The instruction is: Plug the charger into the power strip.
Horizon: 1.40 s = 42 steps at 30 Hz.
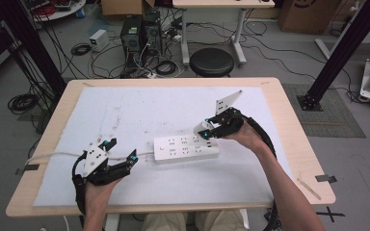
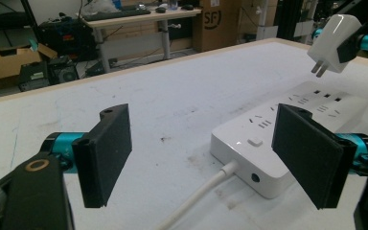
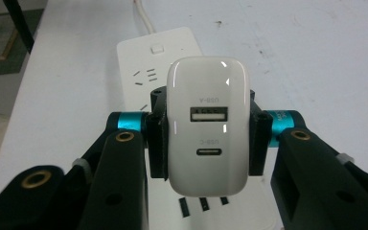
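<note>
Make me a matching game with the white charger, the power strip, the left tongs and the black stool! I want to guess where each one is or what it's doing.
Things:
1. white charger
2. power strip
3. left tongs
4. black stool

Places or states:
A. open, with nothing between the jaws
B. on the floor beyond the table
C. lying flat on the white mat
D. gripped in the right tongs, above the sockets

Right pairs: 1-D, 2-C, 3-A, 4-B
</note>
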Tool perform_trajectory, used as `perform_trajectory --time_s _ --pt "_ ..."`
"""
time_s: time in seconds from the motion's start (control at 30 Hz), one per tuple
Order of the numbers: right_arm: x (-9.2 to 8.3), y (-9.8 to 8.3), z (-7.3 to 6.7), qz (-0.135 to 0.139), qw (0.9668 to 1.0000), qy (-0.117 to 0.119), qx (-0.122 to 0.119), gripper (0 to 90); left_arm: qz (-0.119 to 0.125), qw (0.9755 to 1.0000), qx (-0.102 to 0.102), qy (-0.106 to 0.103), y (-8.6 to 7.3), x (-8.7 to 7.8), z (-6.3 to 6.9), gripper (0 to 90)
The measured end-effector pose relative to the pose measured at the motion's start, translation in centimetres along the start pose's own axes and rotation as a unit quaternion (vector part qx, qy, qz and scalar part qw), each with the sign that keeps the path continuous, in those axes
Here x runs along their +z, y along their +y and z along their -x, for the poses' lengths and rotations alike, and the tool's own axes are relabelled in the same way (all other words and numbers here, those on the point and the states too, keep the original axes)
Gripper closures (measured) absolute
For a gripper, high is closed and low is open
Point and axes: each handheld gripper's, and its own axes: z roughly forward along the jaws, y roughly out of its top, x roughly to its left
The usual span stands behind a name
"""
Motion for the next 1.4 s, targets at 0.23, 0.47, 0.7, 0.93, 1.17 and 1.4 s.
perform_trajectory --time_s 0.23,0.47,0.7,0.93,1.17,1.4 --pt "1.0 1.0 0.8 -0.047 0.9983 0.013 -0.031 63.4 -0.003 1.0000 -0.001 0.003 -0.2 -0.5 -0.2 21.5" --pt "1.9 1.9 1.0 -0.072 0.9944 0.028 -0.072 63.4 0.002 1.0000 -0.004 0.007 -0.1 -1.0 -0.4 21.5" --pt "2.6 2.8 1.1 -0.116 0.9873 0.034 -0.104 63.3 -0.001 0.9999 -0.006 0.010 -0.3 -1.5 -0.6 21.5" --pt "3.1 3.1 1.3 -0.150 0.9812 0.041 -0.115 63.4 -0.003 0.9999 -0.008 0.010 -0.4 -1.5 -0.4 21.5" --pt "3.3 2.8 1.2 -0.172 0.9768 0.041 -0.120 63.4 -0.007 0.9999 -0.005 0.007 -0.4 -1.2 -0.3 21.5" --pt "3.7 3.3 1.0 -0.203 0.9699 0.038 -0.130 63.4 -0.011 0.9999 -0.005 0.003 -0.5 -1.0 0.0 21.5"
